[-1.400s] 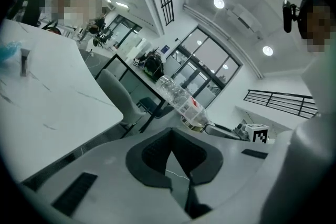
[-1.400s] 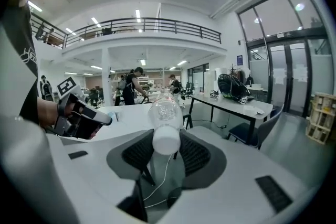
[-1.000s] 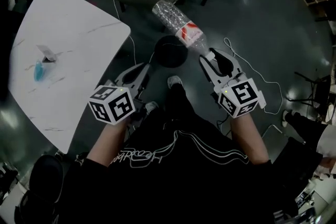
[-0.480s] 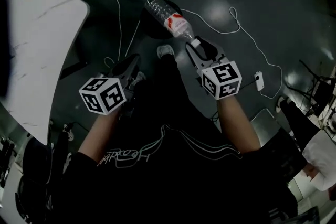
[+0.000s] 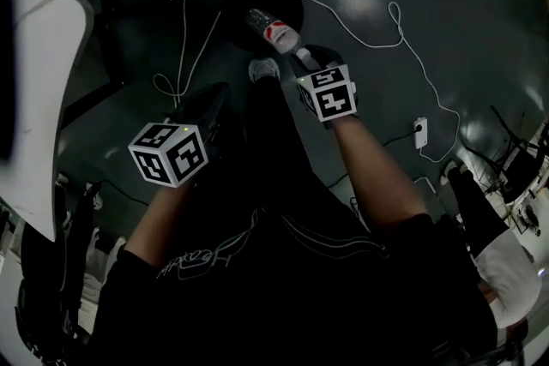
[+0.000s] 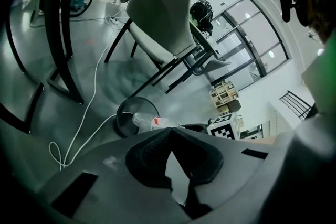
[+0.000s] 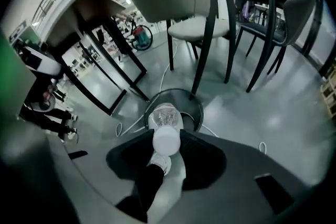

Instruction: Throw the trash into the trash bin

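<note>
Right gripper point(image 5: 305, 58) fingers pinching the bottle point(image 5: 273, 31) by its cap end, bottle tipped down over the black bin point(image 5: 243, 3) on the floor, left gripper point(image 5: 214, 99) fingers pressed together, holding nothing

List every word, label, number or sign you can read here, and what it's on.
No text here can be read.
Bottle label: red and white, print too small to read.
Shirt script: white lettering, too blurred to read.
Left marker cube and right marker cube: black square patterns, no words.
</note>
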### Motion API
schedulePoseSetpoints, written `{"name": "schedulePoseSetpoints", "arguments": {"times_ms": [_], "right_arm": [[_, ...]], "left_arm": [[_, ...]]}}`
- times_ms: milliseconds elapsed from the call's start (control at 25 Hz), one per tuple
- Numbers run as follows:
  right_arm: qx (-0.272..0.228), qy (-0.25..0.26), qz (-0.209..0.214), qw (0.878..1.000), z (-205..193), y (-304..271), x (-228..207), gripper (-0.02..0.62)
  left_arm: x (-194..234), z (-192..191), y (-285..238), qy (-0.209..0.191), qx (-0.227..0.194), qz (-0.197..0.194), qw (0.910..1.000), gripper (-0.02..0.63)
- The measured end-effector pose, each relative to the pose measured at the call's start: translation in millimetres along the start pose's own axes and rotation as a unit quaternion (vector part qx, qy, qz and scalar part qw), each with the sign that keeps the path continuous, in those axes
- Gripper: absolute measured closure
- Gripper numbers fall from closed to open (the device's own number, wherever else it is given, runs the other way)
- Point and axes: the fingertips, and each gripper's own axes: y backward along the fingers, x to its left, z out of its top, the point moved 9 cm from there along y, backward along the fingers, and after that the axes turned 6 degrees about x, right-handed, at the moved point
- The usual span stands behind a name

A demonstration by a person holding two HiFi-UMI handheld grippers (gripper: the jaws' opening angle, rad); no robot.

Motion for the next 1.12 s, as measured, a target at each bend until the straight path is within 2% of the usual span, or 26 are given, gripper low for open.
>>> {"name": "schedulePoseSetpoints", "arguments": {"times_ms": [120, 240, 320, 440, 600, 760, 960, 1120], "right_arm": [[0.045, 0.000, -0.008, 0.999, -5.1, -34.3, -10.3, 0.420], [0.065, -0.018, -0.013, 0.998, -4.0, -53.3, -20.4, 0.420], [0.070, -0.031, -0.010, 0.997, -1.4, -61.8, -24.7, 0.420], [0.069, -0.081, 0.006, 0.994, 1.7, -68.5, -29.4, 0.420], [0.077, -0.125, 0.036, 0.989, -1.8, -79.0, -33.5, 0.349], [0.084, -0.148, 0.044, 0.985, -15.1, -78.6, -34.0, 0.337], [0.038, -0.153, 0.050, 0.986, -4.3, -46.7, -36.1, 0.341], [-0.024, -0.167, 0.098, 0.981, 28.4, -1.5, -31.7, 0.342]], "left_arm": [[8.9, -8.6, -7.3, 0.024, 0.007, 0.003, 0.9997, 0.601], [14.8, -14.9, -14.3, 0.034, 0.013, 0.009, 0.9993, 0.601], [18.0, -13.9, -16.2, 0.041, 0.013, 0.012, 0.9990, 0.601], [19.7, -10.0, -15.8, 0.045, 0.010, 0.014, 0.9989, 0.601], [26.2, -8.5, -21.5, 0.048, 0.016, 0.016, 0.9986, 0.601], [26.1, -6.9, -22.9, 0.051, 0.015, 0.013, 0.9985, 0.601], [12.3, 8.3, -11.5, 0.037, 0.000, 0.003, 0.9993, 0.601], [0.7, 23.0, 3.0, 0.044, -0.014, -0.010, 0.9989, 0.601]]}}
